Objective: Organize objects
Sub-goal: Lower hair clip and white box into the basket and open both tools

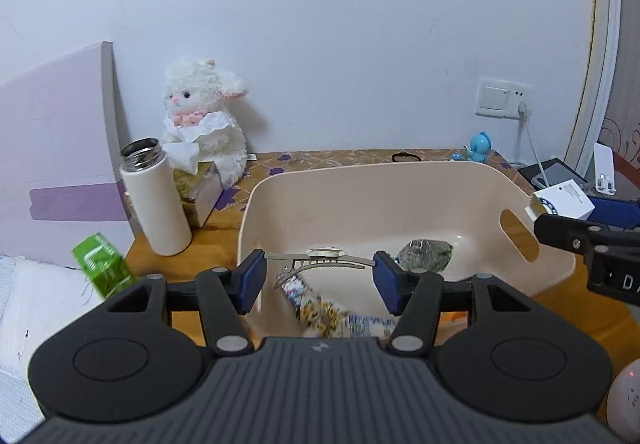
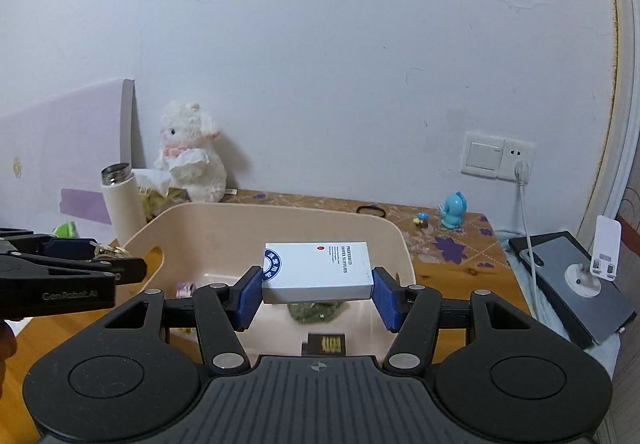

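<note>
I've got both tools loaded over the beige bin (image 1: 400, 180) right now. My left tool (image 1: 319, 276) is clamped end to end on a metal hair clip (image 1: 320, 259), held level just above the bin's near rim. My right tool (image 2: 316, 294) is closed on a white box (image 2: 318, 272), gripped by its short ends and hanging over the bin's middle.

Down inside I can see a green crumpled packet (image 1: 426, 254), a patterned wrapped item (image 1: 320, 310) leaning on the near wall, and from the right wrist view a small dark box (image 2: 326, 344) on the floor of the bin. So several pieces are in already, I'd say.

Two drops are pending, then the stragglers: a green carton (image 1: 102, 264) off the tabletop's (image 1: 208, 244) left edge, a black hair tie (image 2: 370, 210) at the back. The white flask (image 1: 156, 200), tissue box and plush lamb (image 1: 204, 124) may simply belong there; I can't tell.
</note>
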